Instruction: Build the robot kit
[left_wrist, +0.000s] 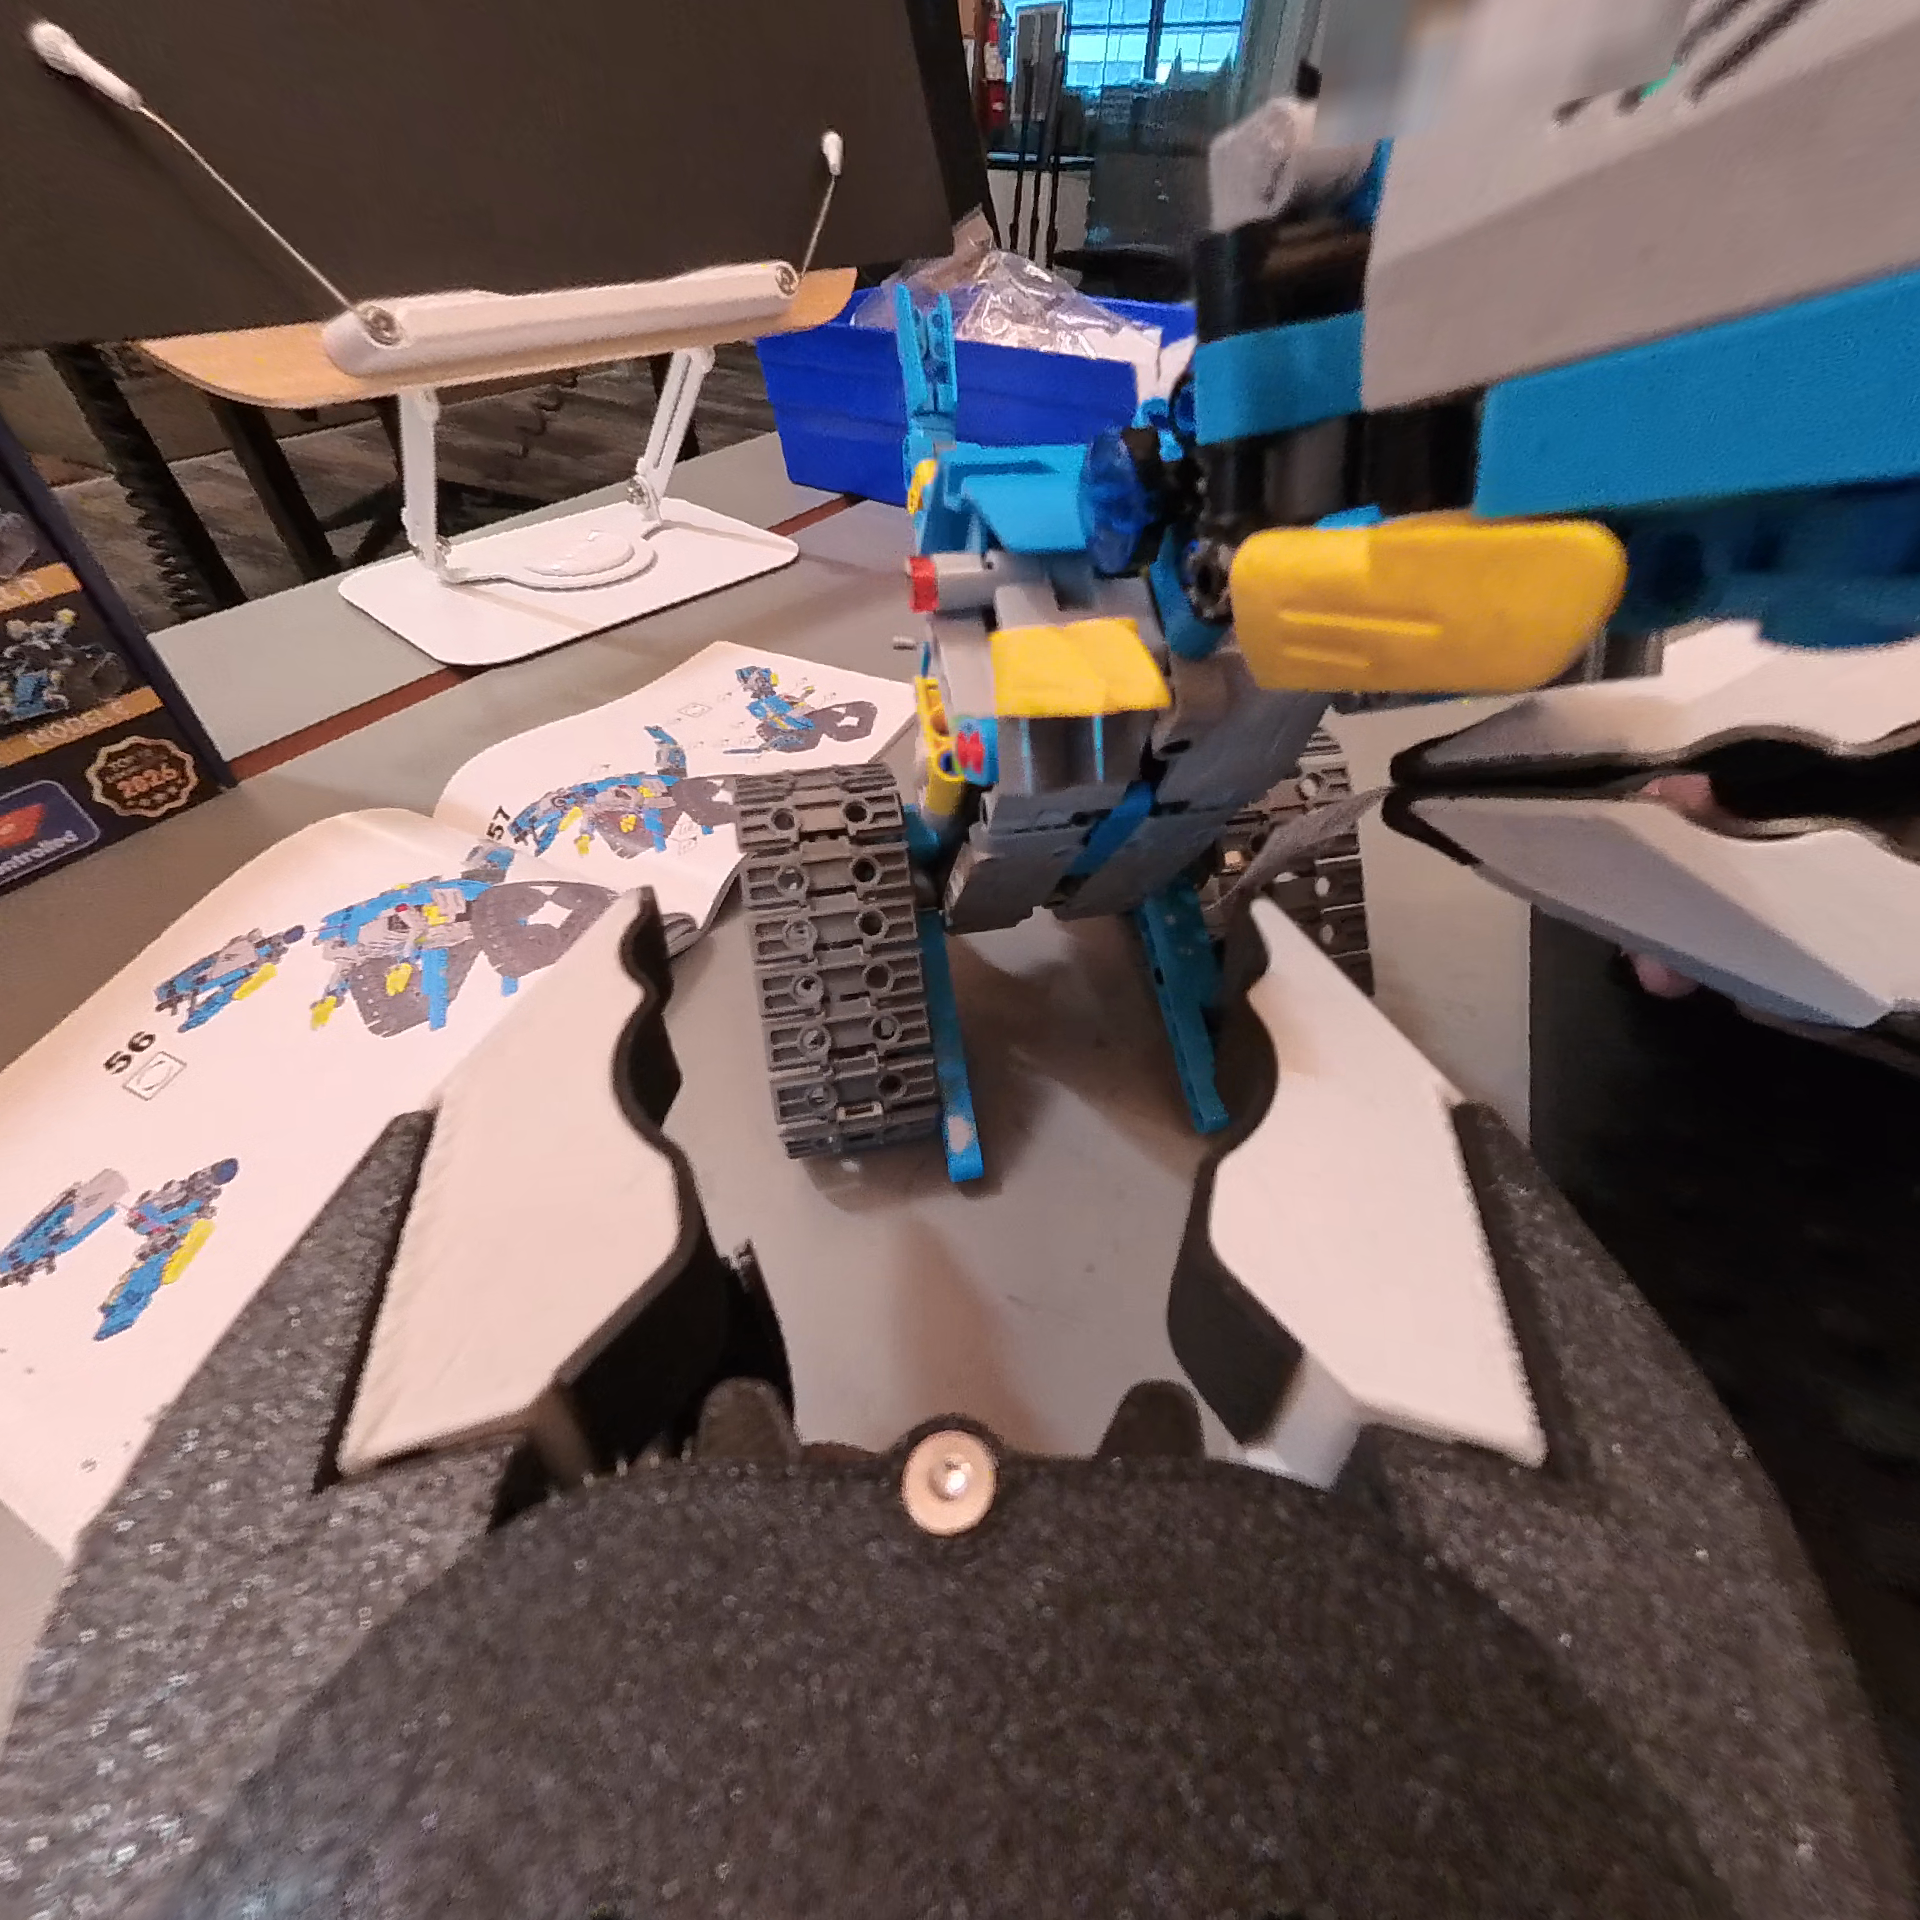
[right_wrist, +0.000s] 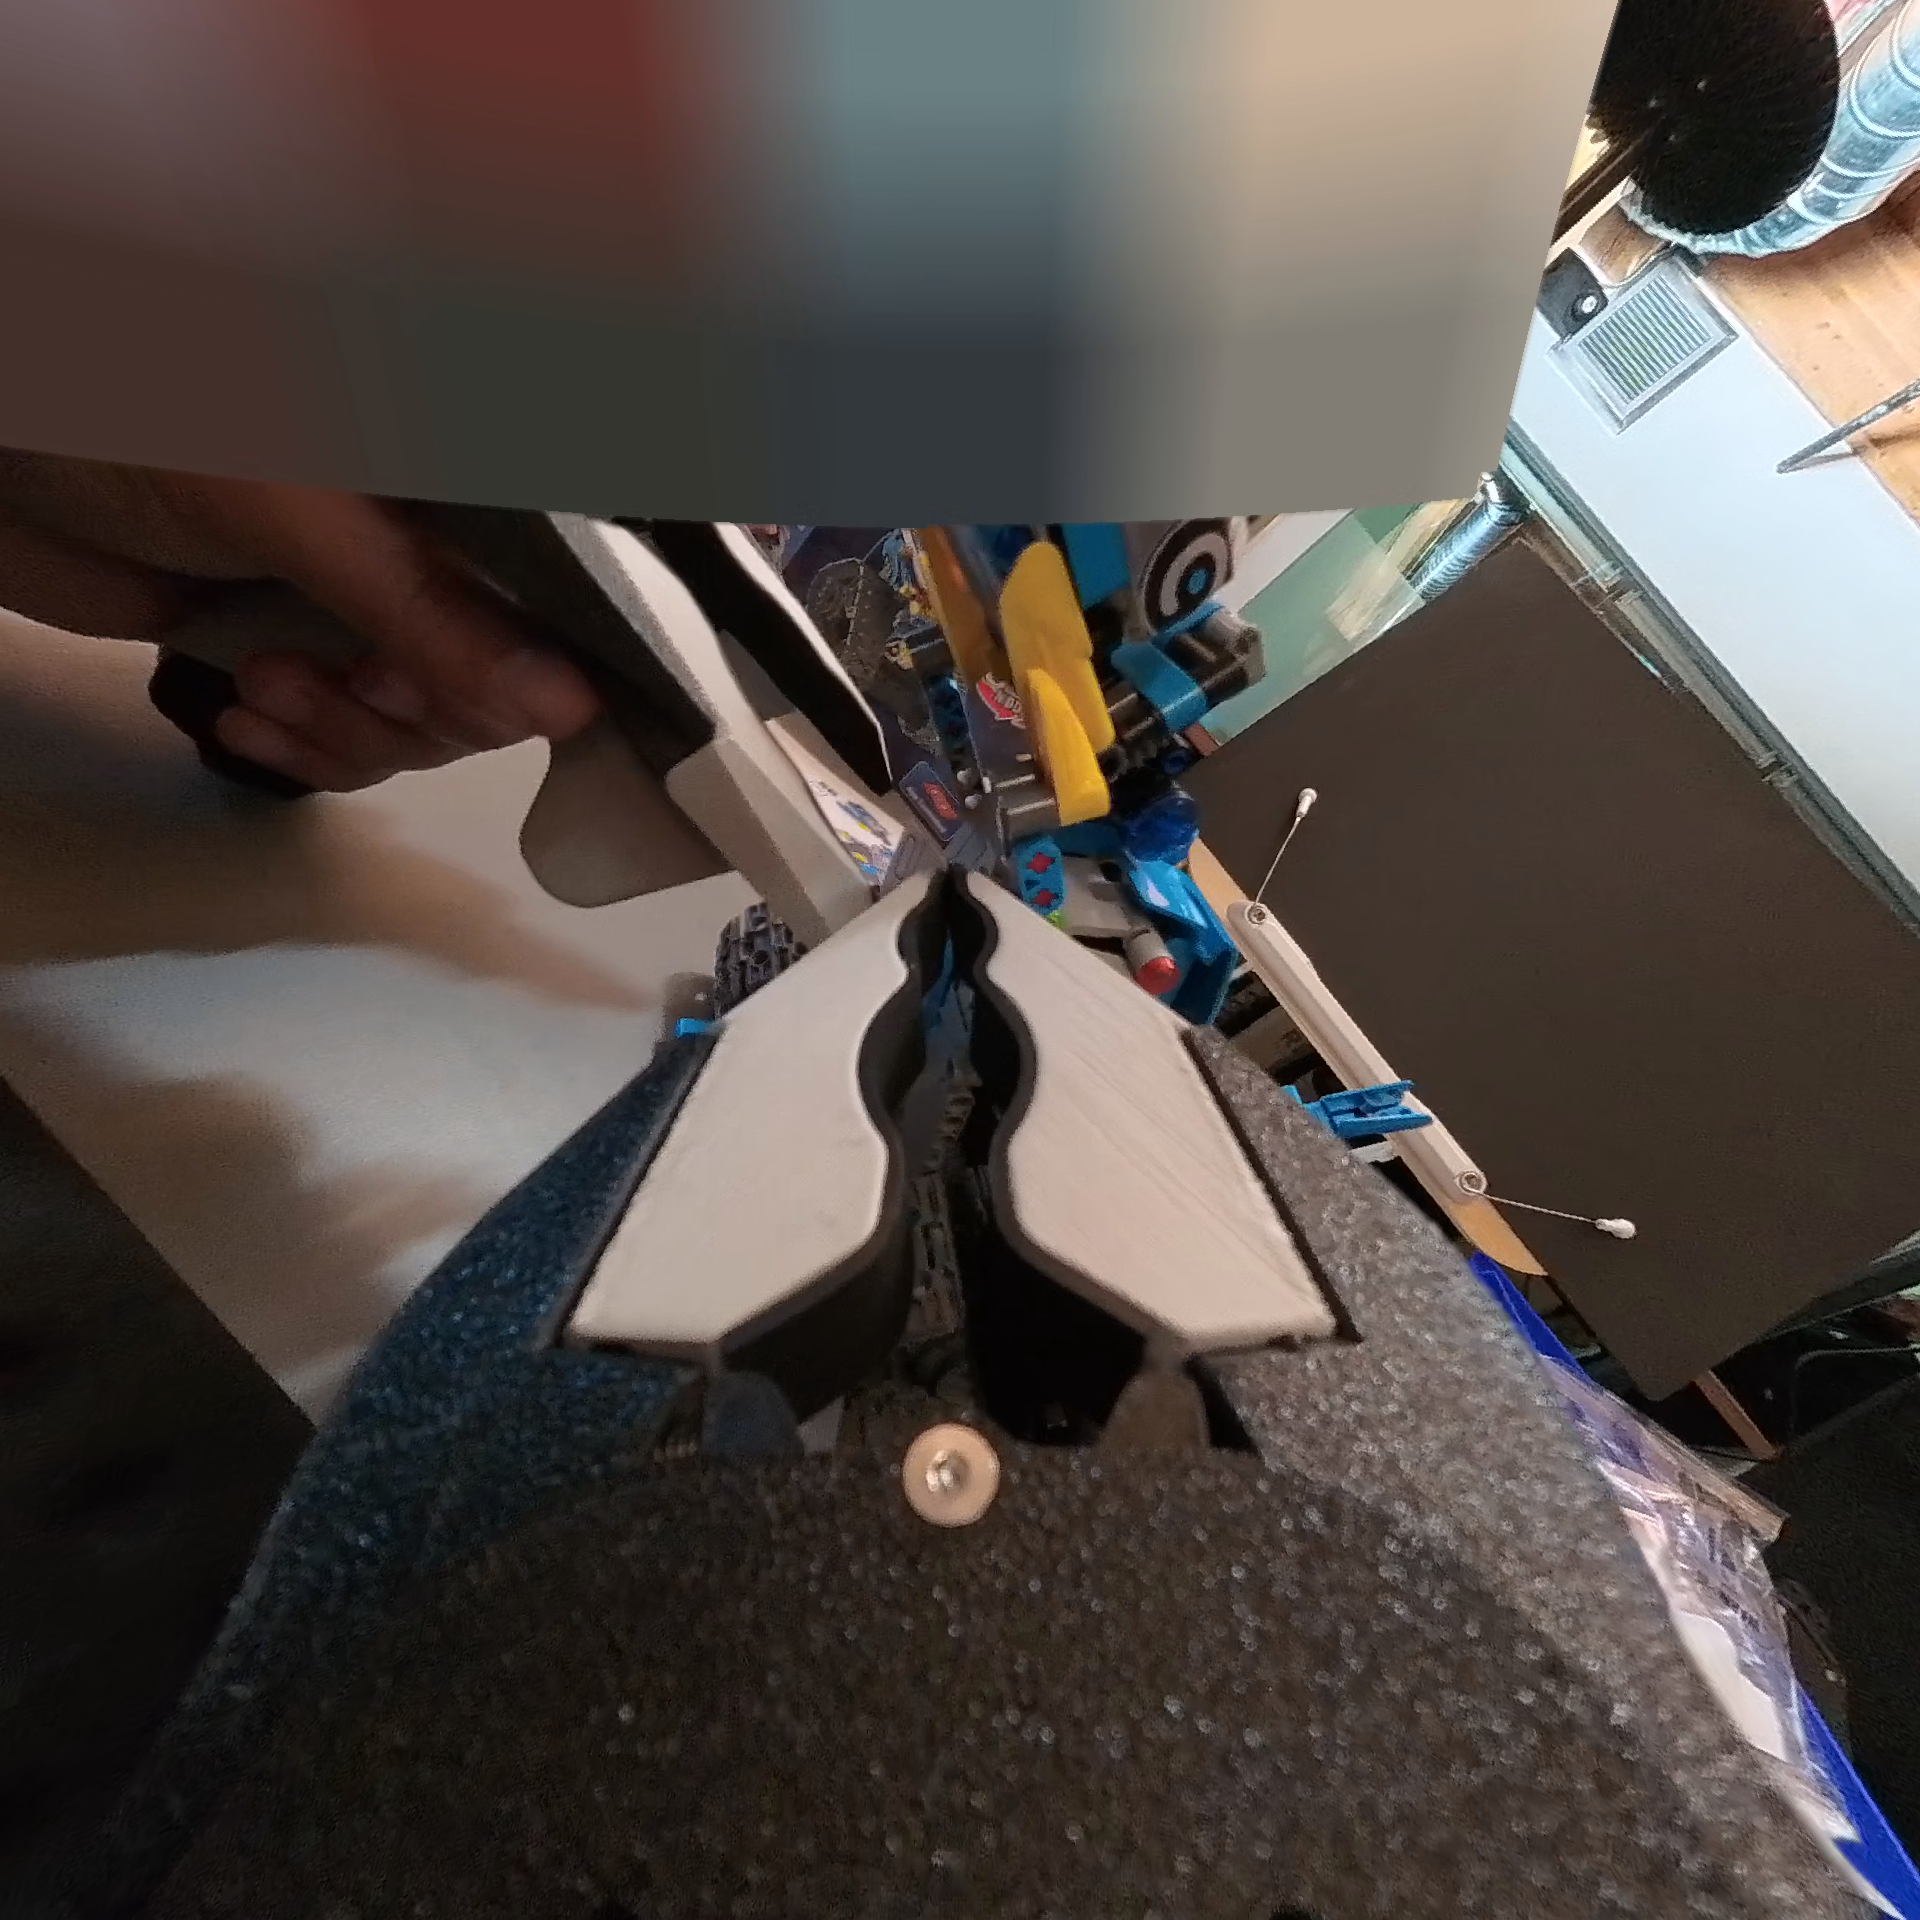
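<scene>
Clamped together on the tracked brick model (left_wrist: 1039, 727), mid-tabletop (left_wrist: 1070, 1174): right gripper (right_wrist: 956, 883). Spread wide apart, framing its grey track (left_wrist: 831, 956): left gripper (left_wrist: 951, 914). Alongside, an open booklet (left_wrist: 312, 987).

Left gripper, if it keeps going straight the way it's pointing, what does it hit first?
Probably the gray track of the toy tracked vehicle, standing just beyond the open left gripper; its blue strut sits about as near, though depth is uncertain.

Left tool (left_wrist: 951, 940) spread wide around the blue-and-grey toy robot (left_wrist: 1039, 748) standing on the surface (left_wrist: 1039, 1226), open instruction booklet (left_wrist: 343, 956) lying just beside.
</scene>
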